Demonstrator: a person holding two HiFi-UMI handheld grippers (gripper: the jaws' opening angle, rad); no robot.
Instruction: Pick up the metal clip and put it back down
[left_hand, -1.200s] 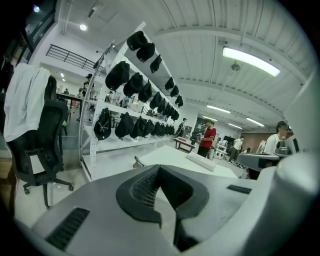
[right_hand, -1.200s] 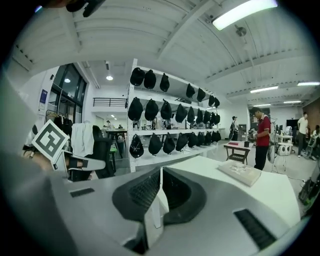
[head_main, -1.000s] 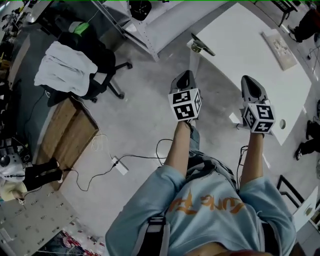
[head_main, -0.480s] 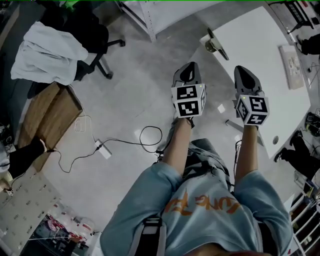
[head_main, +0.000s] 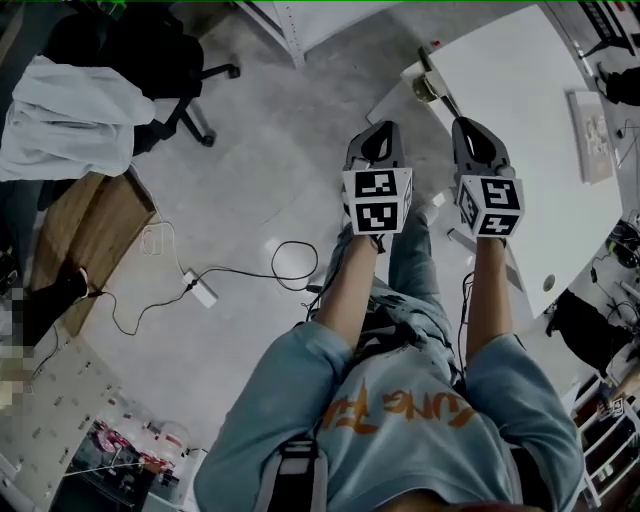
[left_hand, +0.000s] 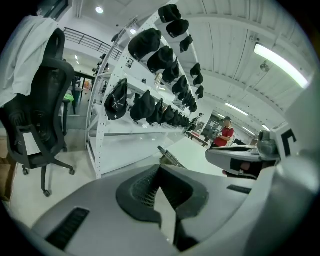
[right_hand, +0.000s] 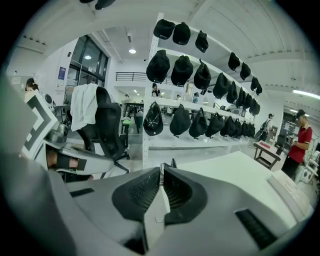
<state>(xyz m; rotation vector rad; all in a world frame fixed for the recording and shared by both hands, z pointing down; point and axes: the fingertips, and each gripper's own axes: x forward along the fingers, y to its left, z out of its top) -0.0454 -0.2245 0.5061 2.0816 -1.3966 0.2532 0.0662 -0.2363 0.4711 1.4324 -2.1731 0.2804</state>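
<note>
Right tongs (head_main: 465, 126) nearer, shut, metal clip (head_main: 432, 88) seemingly just ahead

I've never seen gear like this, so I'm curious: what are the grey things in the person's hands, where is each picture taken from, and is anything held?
There is no robot: a person holds a two-jaw gripper in each hand, the left gripper and the right gripper. The cubes with square markers belong to them. The head view looks down from the person's head; each gripper view looks along that gripper's own jaws. Both pairs of jaws are shut on nothing. A metal clip lies at the corner of the white table ahead; neither gripper holds it. An office chair with a white cloth stands on the left.
</note>
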